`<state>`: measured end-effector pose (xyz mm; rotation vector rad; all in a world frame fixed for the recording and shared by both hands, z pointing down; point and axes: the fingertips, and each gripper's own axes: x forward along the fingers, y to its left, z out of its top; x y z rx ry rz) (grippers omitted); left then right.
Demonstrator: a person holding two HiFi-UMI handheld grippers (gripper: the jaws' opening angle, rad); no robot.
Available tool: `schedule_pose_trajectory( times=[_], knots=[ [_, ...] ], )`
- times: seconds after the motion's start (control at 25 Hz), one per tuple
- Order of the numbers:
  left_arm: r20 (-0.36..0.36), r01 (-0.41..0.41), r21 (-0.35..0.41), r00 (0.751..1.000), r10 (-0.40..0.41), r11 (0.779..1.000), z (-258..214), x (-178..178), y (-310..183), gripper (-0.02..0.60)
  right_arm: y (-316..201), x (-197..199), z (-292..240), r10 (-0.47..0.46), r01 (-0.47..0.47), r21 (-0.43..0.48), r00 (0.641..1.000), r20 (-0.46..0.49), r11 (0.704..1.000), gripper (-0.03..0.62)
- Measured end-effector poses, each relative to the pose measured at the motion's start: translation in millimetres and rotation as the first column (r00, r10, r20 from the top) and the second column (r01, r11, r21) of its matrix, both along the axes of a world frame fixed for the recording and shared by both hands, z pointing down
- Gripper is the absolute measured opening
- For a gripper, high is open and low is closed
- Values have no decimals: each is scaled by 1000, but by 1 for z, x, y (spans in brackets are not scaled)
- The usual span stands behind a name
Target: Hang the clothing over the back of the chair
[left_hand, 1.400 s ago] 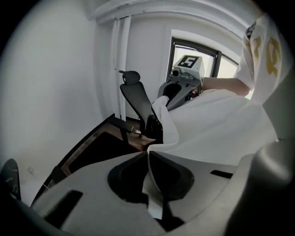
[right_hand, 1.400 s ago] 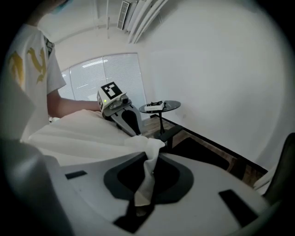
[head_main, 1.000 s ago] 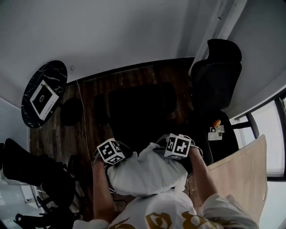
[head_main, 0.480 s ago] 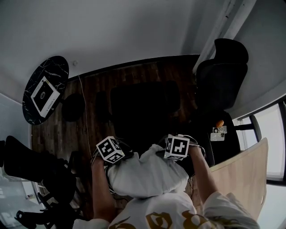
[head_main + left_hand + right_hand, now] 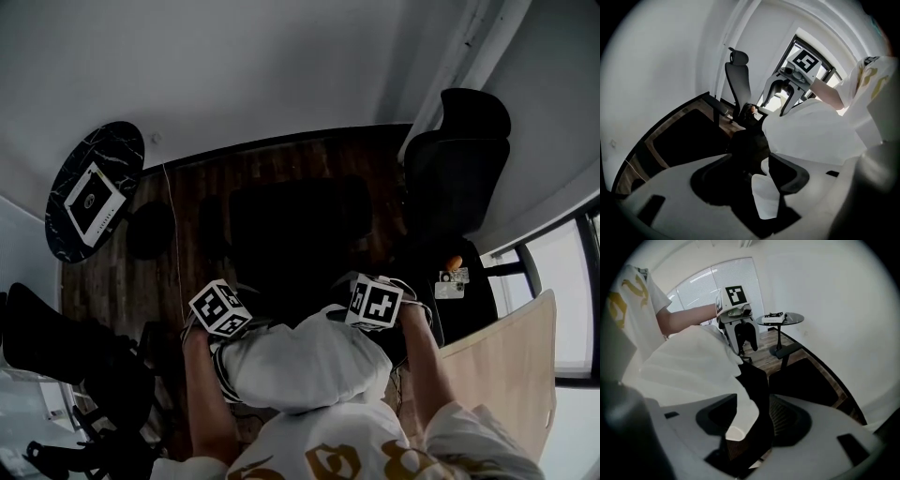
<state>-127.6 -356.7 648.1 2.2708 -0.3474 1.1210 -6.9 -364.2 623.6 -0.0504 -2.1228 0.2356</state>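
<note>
**Item:** garment (image 5: 305,361), white. Loc: draped over chair back (image 5: 757,387), directly in front of the person, with the bulk on the near side. How far it hangs down the far side: can't tell.

**L gripper** (image 5: 754,183): fingers (image 5: 794,176) spread and opening. A white fold lies in the gap, close to one finger. Pads don't appear to press it.

**R gripper** (image 5: 750,420): fingers (image 5: 712,418) spread, also opening. Cloth hem and the dark chair back sit between them, not pinched.

**Why so placed:**
- One gripper stands at each end of the garment, both pointed steeply down at the back.
- That spacing keeps the cloth wide across the top edge, not bunched in the middle.
- The top edge appears to carry the wt, so no grip is needed to keep the cloth up.

**Status (judgement):** hang approx. done, and the cloth looks self-supporting.

**Risk (judgement):**
- Heavier near side could drag the garment off the back.
- A fold inside the gap may snag on a finger on pull-away.

**Rec.:** lift clear, straight and slow.
</note>
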Motion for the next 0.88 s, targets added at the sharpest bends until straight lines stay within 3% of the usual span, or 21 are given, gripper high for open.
schedule_pose_trajectory(
  times=[0.08,0.12,0.2,0.32,0.4,0.52,0.72,0.88],
  knots=[
    [8,10,46,1000,-10,999,-8,-2,-5,247,-9,1,-8,25,-26,58,999,20,998,209],
    [28,9,72,1000,-11,997,-11,-4,-6,224,-11,2,-12,32,-34,79,999,20,996,179],
    [75,-7,119,997,-2,993,-15,-7,-7,96,-10,2,-21,25,-27,119,1000,14,993,140],
    [83,5,147,996,-18,989,-24,-5,-4,54,-2,4,-25,36,-35,155,999,0,987,93],
    [108,42,186,992,-63,982,-30,-10,-7,21,-4,11,-25,89,-80,183,995,-41,980,19],
    [140,50,231,986,-84,972,-40,-15,-3,21,-9,25,-31,171,-149,249,983,-68,957,12],
    [114,-10,365,993,-34,931,-71,-5,13,23,-5,27,-64,261,-263,339,964,52,903,12],
    [57,22,457,997,-54,889,-97,0,29,23,12,22,-88,305,-333,392,943,132,858,12]
  ],
)
